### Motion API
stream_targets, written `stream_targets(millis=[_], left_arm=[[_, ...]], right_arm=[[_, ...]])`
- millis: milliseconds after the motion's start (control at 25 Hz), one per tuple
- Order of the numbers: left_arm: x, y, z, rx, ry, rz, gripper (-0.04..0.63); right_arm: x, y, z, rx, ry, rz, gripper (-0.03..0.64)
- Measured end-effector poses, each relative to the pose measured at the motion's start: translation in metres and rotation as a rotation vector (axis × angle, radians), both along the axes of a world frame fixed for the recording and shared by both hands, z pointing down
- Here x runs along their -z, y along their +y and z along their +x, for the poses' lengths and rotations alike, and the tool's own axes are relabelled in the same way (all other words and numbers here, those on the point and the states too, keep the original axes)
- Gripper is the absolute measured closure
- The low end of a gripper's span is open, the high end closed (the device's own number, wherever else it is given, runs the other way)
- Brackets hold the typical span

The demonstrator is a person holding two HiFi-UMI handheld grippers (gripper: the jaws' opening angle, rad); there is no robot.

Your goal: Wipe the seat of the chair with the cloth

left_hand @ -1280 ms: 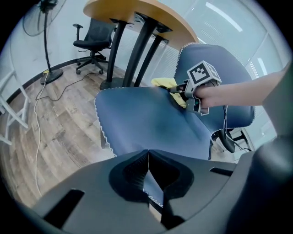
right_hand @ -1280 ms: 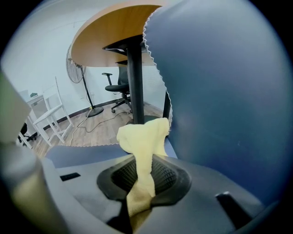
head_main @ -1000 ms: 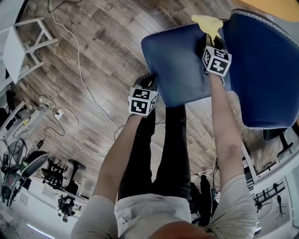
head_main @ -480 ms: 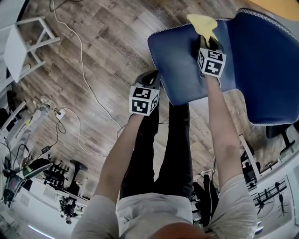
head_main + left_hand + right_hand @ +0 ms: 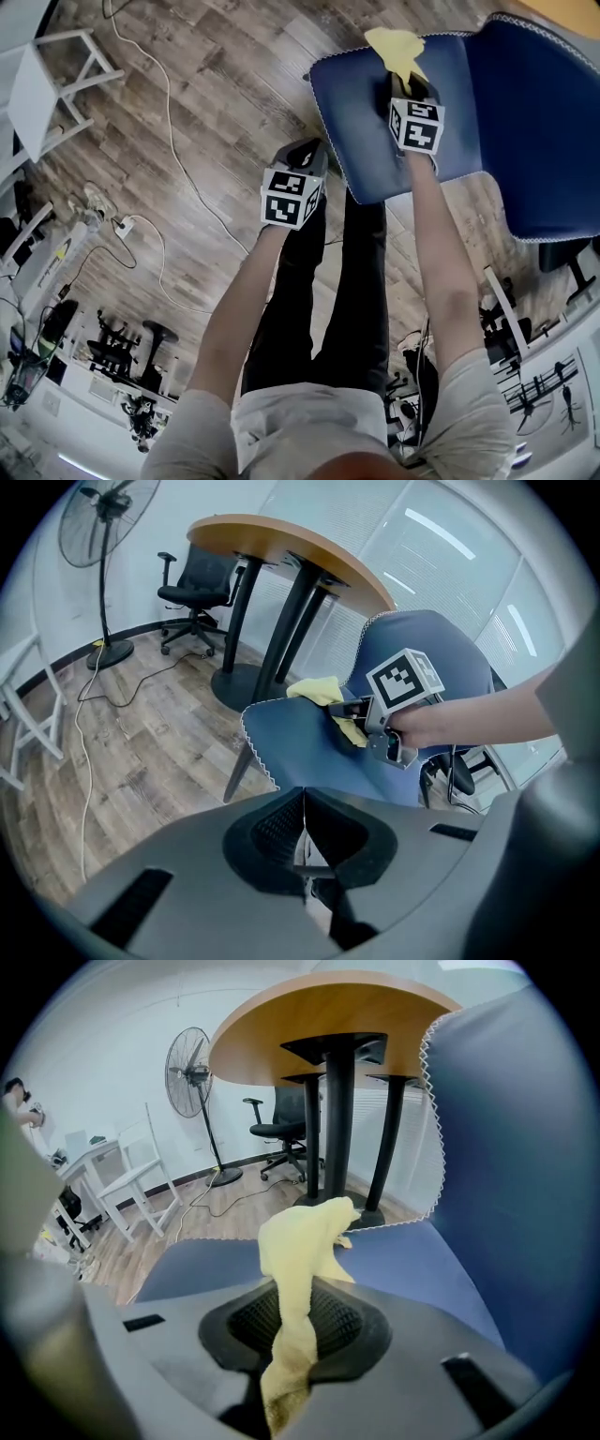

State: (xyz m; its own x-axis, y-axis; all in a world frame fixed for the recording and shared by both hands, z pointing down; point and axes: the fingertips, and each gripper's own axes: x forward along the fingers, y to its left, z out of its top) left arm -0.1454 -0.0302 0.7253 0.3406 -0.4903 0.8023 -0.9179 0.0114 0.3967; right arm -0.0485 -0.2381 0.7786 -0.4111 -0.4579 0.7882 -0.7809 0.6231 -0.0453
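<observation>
Wiping seemed barely begun; we judged most of it left.
Our right gripper [image 5: 405,89] clamped the cloth [image 5: 396,47] on the seat [image 5: 361,122]; our left gripper [image 5: 302,157], jaws together, hung empty.

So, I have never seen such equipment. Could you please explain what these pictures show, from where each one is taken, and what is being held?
There is no robot here. A person holds a hand tool with two jaws, called a gripper, in each hand. The black-and-white cubes are parts of those tools.

The head view comes from a camera on the person's head, looking steeply down at the wooden floor. The other two views come from a camera riding on each gripper, looking along its jaws.

The right gripper is closed on a yellow cloth. The cloth's free end lies toward the far edge of the chair's blue seat. The left gripper is closed with nothing in it, and is held off to the side of the seat.
</observation>
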Motion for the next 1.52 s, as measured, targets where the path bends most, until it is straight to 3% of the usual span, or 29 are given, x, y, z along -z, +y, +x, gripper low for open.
stream_targets(millis=[280, 840, 1120, 1520], left_arm=[[0.012, 0.009, -0.009, -0.056, -0.011, 0.016, 0.568], [0.013, 0.034, -0.005, -0.064, 0.001, 0.009, 0.568], [0.006, 0.035, 0.003, -0.083, -0.003, 0.001, 0.568], [0.008, 0.026, 0.009, -0.078, -0.011, -0.001, 0.568]], right_arm=[[-0.001, 0.028, -0.023, 0.021, -0.006, -0.022, 0.541], [0.002, 0.080, -0.056, 0.219, -0.019, -0.046, 0.541], [0.000, 0.100, -0.066, 0.333, -0.022, -0.033, 0.541], [0.006, 0.145, -0.071, 0.598, -0.014, -0.023, 0.541]])
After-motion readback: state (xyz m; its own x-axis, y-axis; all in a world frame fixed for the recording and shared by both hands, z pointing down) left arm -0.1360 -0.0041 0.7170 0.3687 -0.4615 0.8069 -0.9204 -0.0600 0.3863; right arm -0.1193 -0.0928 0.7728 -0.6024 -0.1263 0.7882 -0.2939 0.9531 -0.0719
